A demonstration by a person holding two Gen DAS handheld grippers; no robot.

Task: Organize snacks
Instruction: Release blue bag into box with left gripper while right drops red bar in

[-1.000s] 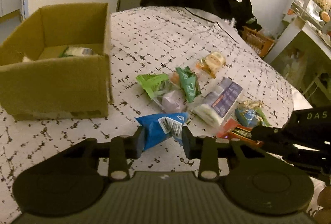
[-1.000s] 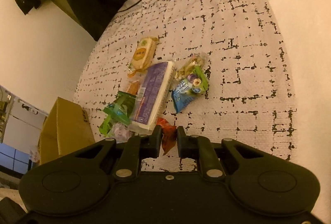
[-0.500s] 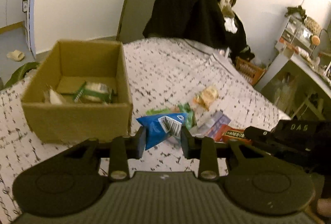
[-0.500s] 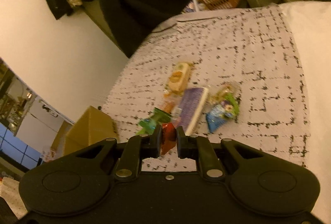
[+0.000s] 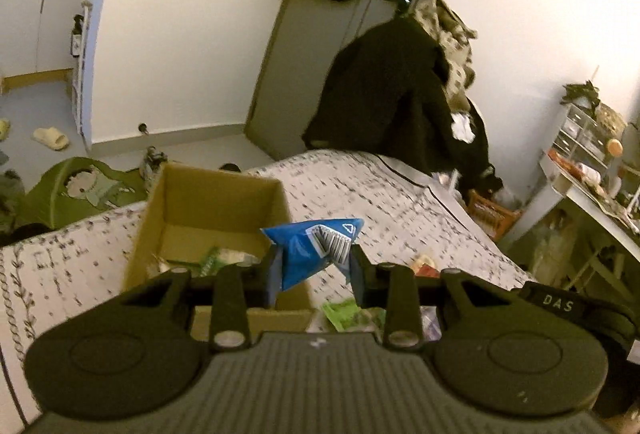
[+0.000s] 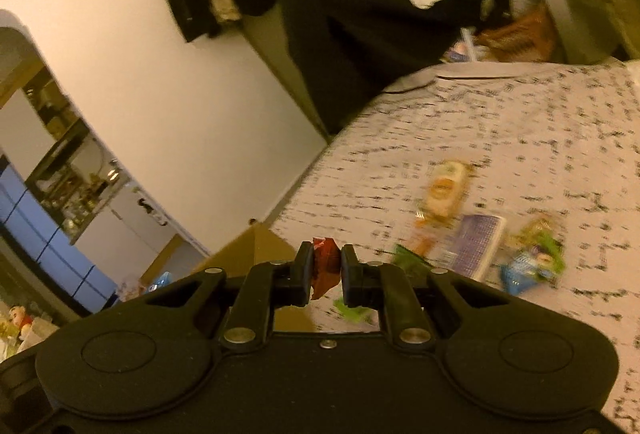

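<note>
Both grippers have risen since the earlier frames, each carrying its packet up off the bed; the snack pile that filled the views a second ago now lies low and blurred.

Bed (image 6: 520, 121), with a white cover printed in broken black lines, bears everything else. Cardboard box (image 5: 208, 201), open-topped, stands on it at the left; green-and-white packets lie on its floor. Left gripper (image 5: 314, 268) is clamped on a blue packet (image 5: 312, 246), a crumpled foil pouch with a white barcode panel and a triangle mark, its pointed corner sticking up to the right, held in the air just over the box's near right corner. Right gripper (image 6: 326, 268) has its jaws nearly together, pinched on a red packet (image 6: 325, 262), a small glossy wrapper held edge-on above the bed. Loose snacks remain on the cover: a purple flat pack (image 6: 476, 246), a yellow-orange packet (image 6: 444, 189), a blue-and-green packet (image 6: 532, 262).
</note>
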